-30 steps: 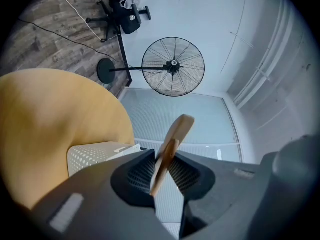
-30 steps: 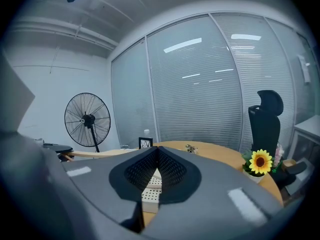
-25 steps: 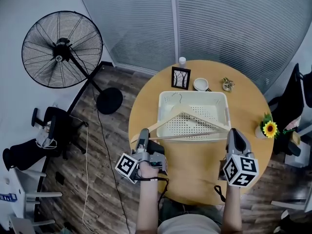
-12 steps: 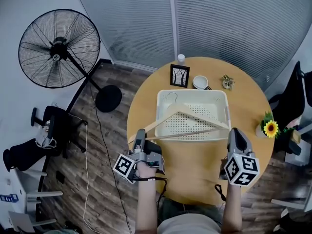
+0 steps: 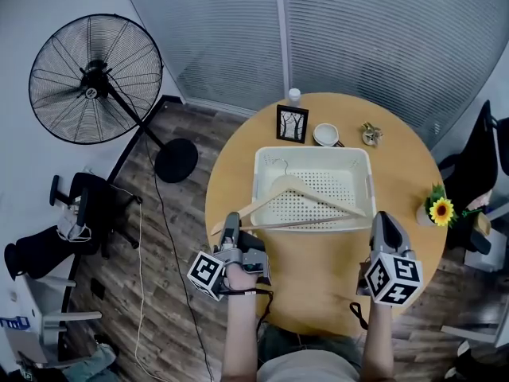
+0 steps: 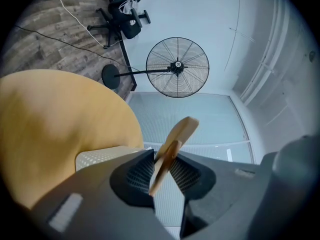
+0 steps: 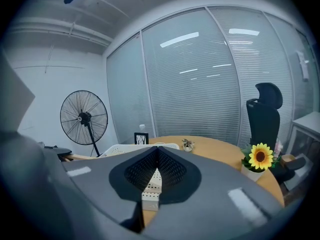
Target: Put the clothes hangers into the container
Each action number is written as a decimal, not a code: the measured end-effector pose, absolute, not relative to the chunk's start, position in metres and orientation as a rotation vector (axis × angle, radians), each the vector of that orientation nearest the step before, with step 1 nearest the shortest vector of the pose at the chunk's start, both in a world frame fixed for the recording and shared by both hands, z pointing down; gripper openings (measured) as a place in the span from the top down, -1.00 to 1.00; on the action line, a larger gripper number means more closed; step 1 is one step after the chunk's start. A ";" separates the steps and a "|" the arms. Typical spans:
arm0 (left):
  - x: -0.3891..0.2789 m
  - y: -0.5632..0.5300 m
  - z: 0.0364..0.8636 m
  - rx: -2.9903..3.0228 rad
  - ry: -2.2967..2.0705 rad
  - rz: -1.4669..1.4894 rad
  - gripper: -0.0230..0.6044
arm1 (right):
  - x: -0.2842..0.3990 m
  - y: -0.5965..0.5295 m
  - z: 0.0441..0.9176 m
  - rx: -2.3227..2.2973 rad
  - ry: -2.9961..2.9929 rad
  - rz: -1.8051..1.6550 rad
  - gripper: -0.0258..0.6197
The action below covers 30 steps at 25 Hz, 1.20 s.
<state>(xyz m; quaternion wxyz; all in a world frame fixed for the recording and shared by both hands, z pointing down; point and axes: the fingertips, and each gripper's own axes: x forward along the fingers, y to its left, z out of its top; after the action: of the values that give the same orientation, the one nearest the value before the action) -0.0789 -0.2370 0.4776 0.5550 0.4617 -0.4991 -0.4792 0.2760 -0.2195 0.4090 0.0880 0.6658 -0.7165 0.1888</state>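
**What the views hide**

In the left gripper view, the left gripper point(image 6: 162, 160) covers the container point(image 6: 97, 157) except 1 corner. Only the clamped end of the hanger point(image 6: 172, 144) shows. The right gripper point(image 7: 157, 150) hides the container's near wall in its own view. Right of the container, the head view's edge cuts off a black chair point(image 5: 487, 156). Behind the container, an ornament point(image 5: 370, 136) is too small to identify.

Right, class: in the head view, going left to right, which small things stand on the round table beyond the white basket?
Picture frame → white bowl → small ornament → sunflower in its pot. The bottle stands directly behind the frame, so it has no clear place in the order.
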 end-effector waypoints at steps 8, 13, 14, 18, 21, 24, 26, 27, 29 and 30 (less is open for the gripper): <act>-0.076 -0.235 0.489 1.051 -1.209 -1.102 0.64 | 0.279 -0.218 0.410 1.987 -2.137 0.594 0.84; -0.074 -0.235 0.495 1.051 -1.254 -1.064 0.63 | 0.280 -0.218 0.410 1.981 -2.148 0.606 0.84; -0.073 -0.236 0.495 1.054 -1.258 -1.061 0.63 | 0.281 -0.218 0.410 1.979 -2.148 0.605 0.84; -0.068 -0.242 0.504 1.057 -1.273 -1.024 0.62 | 0.283 -0.223 0.414 1.973 -2.144 0.609 0.84; -0.065 -0.244 0.508 1.062 -1.286 -0.992 0.62 | 0.281 -0.222 0.417 1.965 -2.143 0.615 0.84; -0.065 -0.246 0.508 1.076 -1.295 -0.982 0.62 | 0.279 -0.223 0.419 1.954 -2.145 0.617 0.84; -0.064 -0.250 0.507 1.106 -1.295 -0.959 0.62 | 0.278 -0.225 0.420 1.946 -2.147 0.618 0.84; -0.063 -0.252 0.505 1.126 -1.292 -0.944 0.62 | 0.278 -0.226 0.420 1.942 -2.148 0.618 0.84; -0.059 -0.255 0.499 1.167 -1.277 -0.921 0.55 | 0.276 -0.228 0.420 1.934 -2.151 0.617 0.84; -0.058 -0.256 0.496 1.182 -1.272 -0.912 0.42 | 0.274 -0.229 0.420 1.930 -2.154 0.616 0.84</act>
<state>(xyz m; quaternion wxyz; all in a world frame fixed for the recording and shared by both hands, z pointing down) -0.0582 -0.2562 0.4964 0.5565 0.5005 -0.5389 -0.3865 0.2743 -0.2285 0.4198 0.0924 0.6500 -0.7253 0.2073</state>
